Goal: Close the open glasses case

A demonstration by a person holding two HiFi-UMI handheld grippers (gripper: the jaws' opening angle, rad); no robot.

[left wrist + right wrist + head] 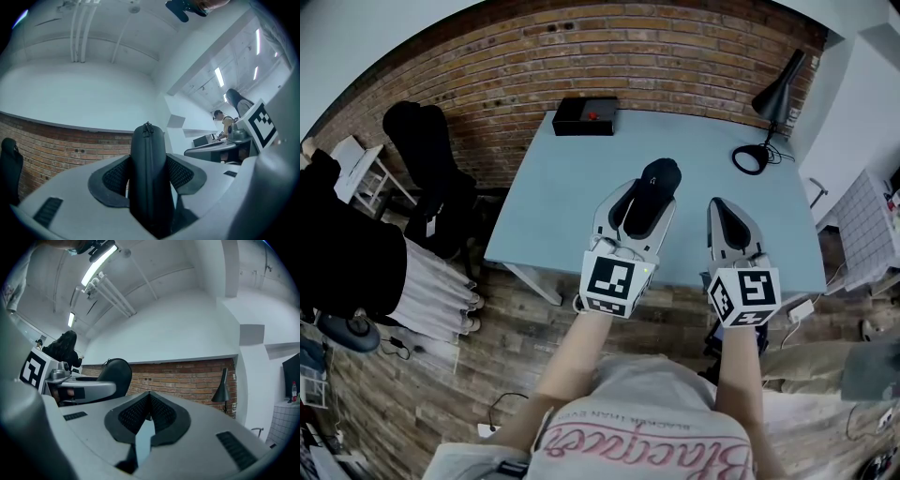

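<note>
pale blue surface (572, 202) against a brick wall (609, 47), wood-plank floor (534, 328) around it. that's what i'm looking down on. the glasses case (661, 174) is over the middle of that surface, gripped in the left gripper (649, 202). in the left gripper view the jaws are clenched on its two flanks, their dark pads (110, 180) pressed against it. the case (149, 178) stands up between them, black, with a zip seam running up the edge facing me and a small pull at the top. along that edge the two halves look to be together. i can't tell whether the case touches the surface.

the right gripper (722, 211) hangs just beside it, to my right. its jaws are drawn together, the pads (133, 416) meeting at the tip with nothing between them.

counting outward: one case and two grippers. one black box (585, 115) with a red spot sits at the far edge of the surface. one black desk lamp (773, 103) is at the far right corner, with its cord looped by the base. one black chair (422, 141) is off the left side by the wall. white ceiling and white upper walls show in both gripper views.
</note>
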